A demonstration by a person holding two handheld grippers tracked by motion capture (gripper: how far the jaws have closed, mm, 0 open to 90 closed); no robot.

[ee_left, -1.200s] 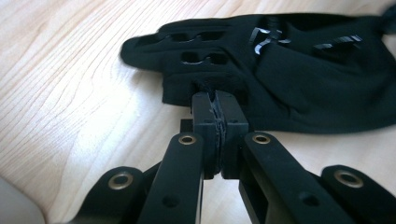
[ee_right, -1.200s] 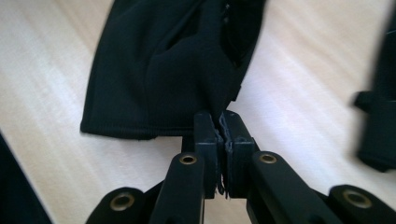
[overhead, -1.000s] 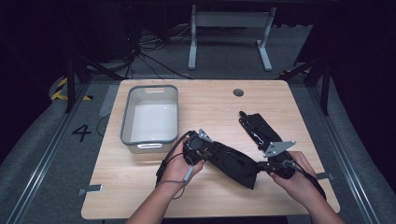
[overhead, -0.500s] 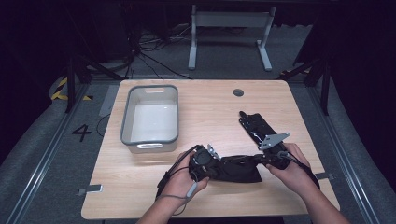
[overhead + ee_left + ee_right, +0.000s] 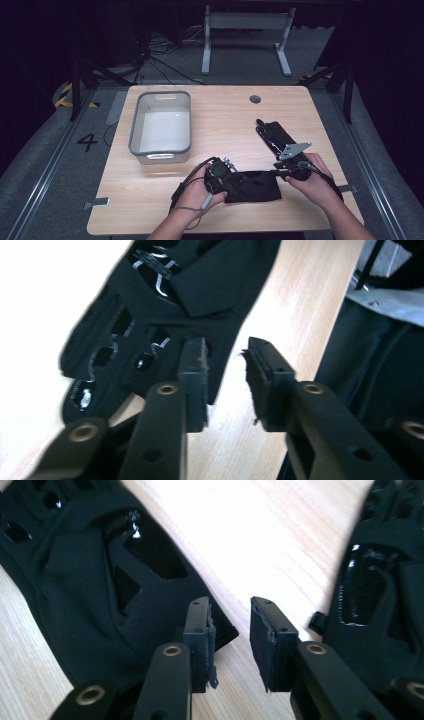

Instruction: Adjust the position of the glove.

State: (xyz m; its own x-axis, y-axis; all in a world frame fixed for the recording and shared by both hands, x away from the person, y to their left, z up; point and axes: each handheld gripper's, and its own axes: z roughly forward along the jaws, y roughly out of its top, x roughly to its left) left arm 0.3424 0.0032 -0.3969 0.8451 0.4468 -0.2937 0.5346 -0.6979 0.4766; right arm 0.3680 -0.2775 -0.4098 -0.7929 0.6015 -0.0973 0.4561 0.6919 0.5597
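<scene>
A black glove [image 5: 254, 186] with glossy patches lies flat on the wooden table [image 5: 220, 120] near its front edge. My left gripper [image 5: 233, 176] is at the glove's left end and my right gripper [image 5: 278, 172] at its right end. In the left gripper view the left gripper [image 5: 227, 347] stands open, the glove [image 5: 150, 305] lying beside and behind its left jaw, bare wood in the gap. The right gripper [image 5: 230, 605] is open too, the glove's corner [image 5: 100, 580] by its left jaw. A second black glove [image 5: 274, 136] [image 5: 380, 595] lies farther back on the right.
A grey plastic bin [image 5: 135, 131] stands at the back left of the table, nothing visible inside. A round cable hole [image 5: 255, 99] sits near the far edge. Beyond the table are a metal stand's legs [image 5: 245, 30] and cables on the floor.
The glove, held stretched between both grippers a second ago, has come down toward the front edge and now lies flat. Both grippers stand open at its ends.
</scene>
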